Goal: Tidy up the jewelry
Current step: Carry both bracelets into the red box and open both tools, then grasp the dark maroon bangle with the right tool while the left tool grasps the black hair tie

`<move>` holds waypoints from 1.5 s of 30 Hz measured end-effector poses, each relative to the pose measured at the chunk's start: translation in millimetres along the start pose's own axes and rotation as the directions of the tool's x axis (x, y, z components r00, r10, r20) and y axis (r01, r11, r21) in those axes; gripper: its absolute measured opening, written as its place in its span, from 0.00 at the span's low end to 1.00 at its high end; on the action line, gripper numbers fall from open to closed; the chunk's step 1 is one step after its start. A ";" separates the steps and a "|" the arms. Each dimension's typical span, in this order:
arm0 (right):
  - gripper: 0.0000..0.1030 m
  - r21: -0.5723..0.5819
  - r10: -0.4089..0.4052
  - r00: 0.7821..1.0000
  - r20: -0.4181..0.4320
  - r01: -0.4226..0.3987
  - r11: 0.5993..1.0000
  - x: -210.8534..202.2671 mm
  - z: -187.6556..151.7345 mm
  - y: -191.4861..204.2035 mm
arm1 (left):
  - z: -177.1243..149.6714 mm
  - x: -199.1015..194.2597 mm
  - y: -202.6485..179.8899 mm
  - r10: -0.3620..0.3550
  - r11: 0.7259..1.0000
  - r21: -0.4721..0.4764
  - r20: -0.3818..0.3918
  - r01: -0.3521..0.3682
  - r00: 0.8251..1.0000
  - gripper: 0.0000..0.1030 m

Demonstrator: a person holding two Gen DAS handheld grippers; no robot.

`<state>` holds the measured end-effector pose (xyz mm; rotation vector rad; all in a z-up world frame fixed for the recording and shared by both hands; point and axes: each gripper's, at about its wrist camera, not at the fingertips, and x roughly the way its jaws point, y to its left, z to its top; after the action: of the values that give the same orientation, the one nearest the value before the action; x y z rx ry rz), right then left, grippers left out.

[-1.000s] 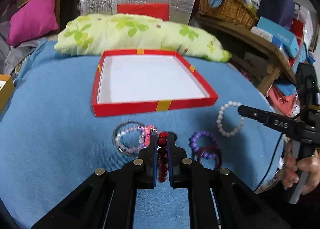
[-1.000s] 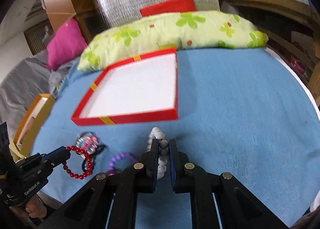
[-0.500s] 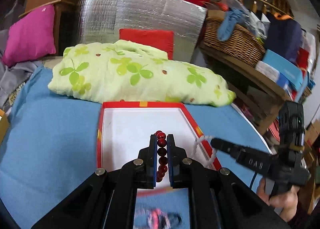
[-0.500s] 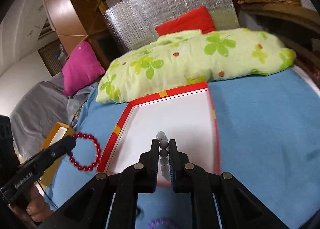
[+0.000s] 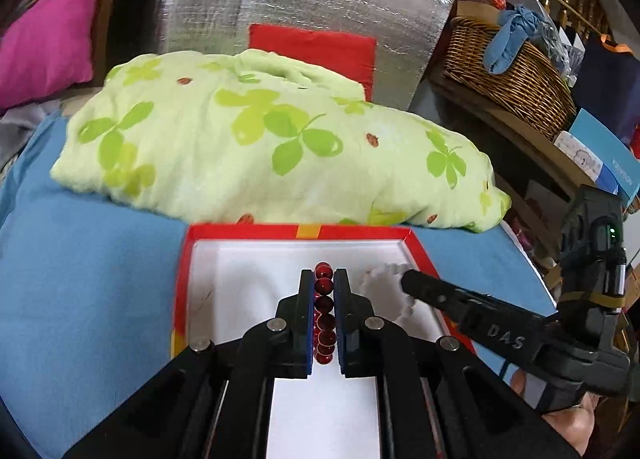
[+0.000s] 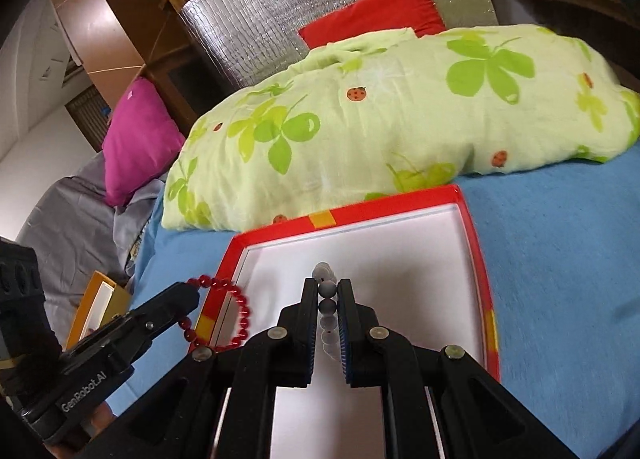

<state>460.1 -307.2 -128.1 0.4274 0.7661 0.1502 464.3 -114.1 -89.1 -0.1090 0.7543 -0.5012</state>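
My left gripper (image 5: 323, 287) hides the lower red beads (image 5: 323, 305) between its fingers. The white bracelet (image 5: 386, 291) washes out against the box (image 5: 182, 283) floor (its bead count I cannot tell). The box's near edge is hidden under my grippers in both views. From the right gripper (image 6: 329, 295), the lower white beads blur into the floor.
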 end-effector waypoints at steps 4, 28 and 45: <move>0.11 0.036 0.020 1.000 -0.001 -0.020 0.999 17.8 15.6 -5.1 | 6.4 18.6 4.0 -0.024 1.000 -0.011 -0.005 0.024 1.000 0.09; 0.52 0.001 -0.161 0.987 0.010 0.161 0.987 -84.4 -30.7 -14.1 | -77.4 -78.5 -9.2 0.357 0.933 0.066 -0.034 -0.354 0.934 0.69; 0.59 -0.274 -0.217 0.976 -0.012 0.205 0.940 -186.3 -201.6 33.8 | -210.6 -178.8 -20.7 0.406 0.911 0.070 0.008 -0.406 0.914 0.78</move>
<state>186.7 -265.2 -123.6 0.0796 0.8150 0.0617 202.7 -30.5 -124.7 0.1159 0.7403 -0.1292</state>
